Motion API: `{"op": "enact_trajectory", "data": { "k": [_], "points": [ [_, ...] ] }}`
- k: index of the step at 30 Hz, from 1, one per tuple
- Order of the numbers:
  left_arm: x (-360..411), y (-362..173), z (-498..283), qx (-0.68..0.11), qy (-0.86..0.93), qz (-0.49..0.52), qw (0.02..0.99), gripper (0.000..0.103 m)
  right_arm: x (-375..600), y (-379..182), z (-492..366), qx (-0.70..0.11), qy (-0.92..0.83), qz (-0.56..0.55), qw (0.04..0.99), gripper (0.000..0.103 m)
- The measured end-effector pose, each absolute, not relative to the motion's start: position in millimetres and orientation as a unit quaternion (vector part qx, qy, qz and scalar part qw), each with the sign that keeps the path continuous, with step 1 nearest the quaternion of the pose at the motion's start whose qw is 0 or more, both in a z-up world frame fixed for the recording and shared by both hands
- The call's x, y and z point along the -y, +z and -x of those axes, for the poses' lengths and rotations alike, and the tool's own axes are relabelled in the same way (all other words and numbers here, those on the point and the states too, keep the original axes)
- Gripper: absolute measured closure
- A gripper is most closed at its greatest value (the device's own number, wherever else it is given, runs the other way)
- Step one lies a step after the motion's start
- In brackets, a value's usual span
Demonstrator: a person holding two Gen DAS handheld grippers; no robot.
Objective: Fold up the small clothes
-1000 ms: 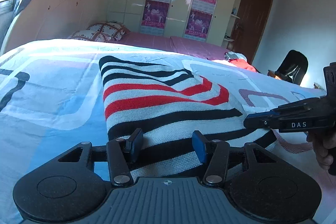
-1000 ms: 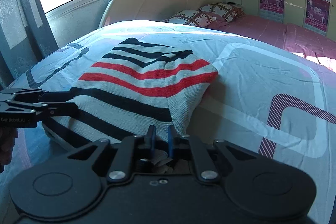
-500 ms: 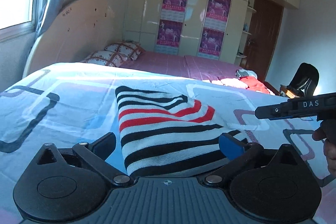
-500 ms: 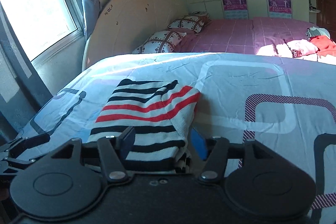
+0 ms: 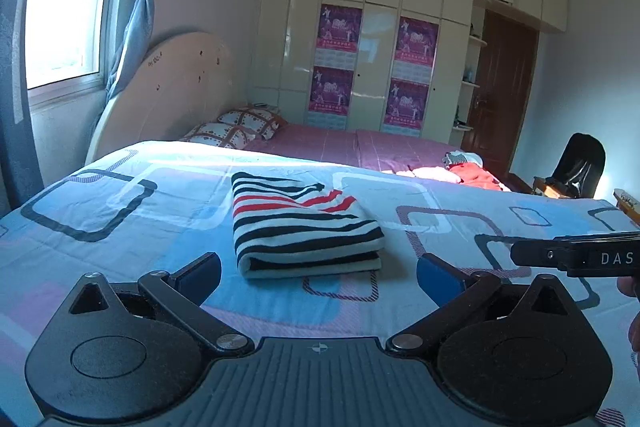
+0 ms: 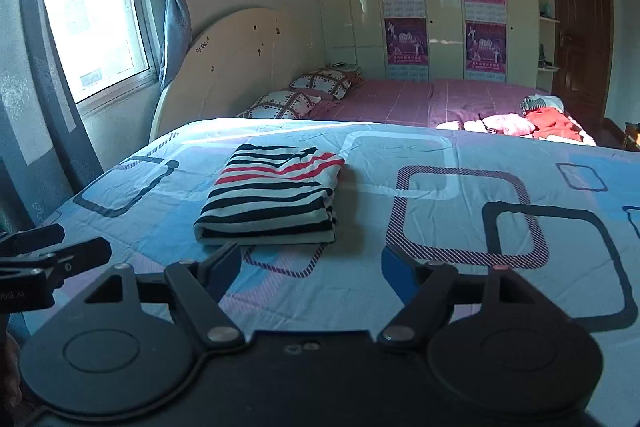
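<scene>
While both the left gripper (image 5: 319,277) and right gripper (image 6: 311,271) hang wide open and empty, the striped sweater (image 5: 298,223) lies folded on the blue bedspread (image 6: 440,227) just ahead; soft, light knit, best pinched at its thick folded near edge

The folded garment (image 5: 298,223) carried black, white and red stripes. The bedspread (image 5: 120,211) was pale blue with dark, white and purple rounded-square outlines. At twelve o'clock, checked pillows (image 6: 304,93) lay on a pink-purple sheet (image 6: 420,99); purple posters (image 5: 338,29) hung on cream wardrobe doors (image 5: 376,67).
</scene>
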State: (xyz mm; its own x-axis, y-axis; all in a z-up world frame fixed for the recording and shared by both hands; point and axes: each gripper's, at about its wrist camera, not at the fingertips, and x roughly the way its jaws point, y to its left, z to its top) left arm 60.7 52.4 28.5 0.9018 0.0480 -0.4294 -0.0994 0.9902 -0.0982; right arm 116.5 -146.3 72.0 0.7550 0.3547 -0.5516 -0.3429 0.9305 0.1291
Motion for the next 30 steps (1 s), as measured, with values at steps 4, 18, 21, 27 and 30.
{"op": "enact_trajectory", "data": {
  "k": [4, 18, 21, 27, 30],
  "points": [
    [-42.5, 44.7, -13.8, -0.211, 0.027, 0.054, 0.976, 0.0, 154.1, 81.7, -72.4, -0.287, 0.19, -0.012, 0.939, 0.026],
    [-34.7, 72.7, 21.7, -0.173, 0.017, 0.061, 0.983, 0.0, 147.9, 113.4, -33.6, -0.233, 0.178, 0.025, 0.956, 0.026],
    [-34.3, 73.2, 24.6, -0.17, 0.022, 0.063, 0.983, 0.0, 147.0, 111.4, -31.0, -0.236, 0.184, 0.025, 0.954, 0.026],
    [-34.8, 75.1, 25.4, -0.168, 0.026, 0.063, 0.983, 0.0, 142.2, 111.9, -25.5, -0.232, 0.195, 0.031, 0.953, 0.026],
    [-35.4, 76.1, 23.8, -0.166, 0.027, 0.06, 0.984, 0.0, 143.0, 112.8, -25.3, -0.229, 0.195, 0.029, 0.953, 0.026]
  ]
}}
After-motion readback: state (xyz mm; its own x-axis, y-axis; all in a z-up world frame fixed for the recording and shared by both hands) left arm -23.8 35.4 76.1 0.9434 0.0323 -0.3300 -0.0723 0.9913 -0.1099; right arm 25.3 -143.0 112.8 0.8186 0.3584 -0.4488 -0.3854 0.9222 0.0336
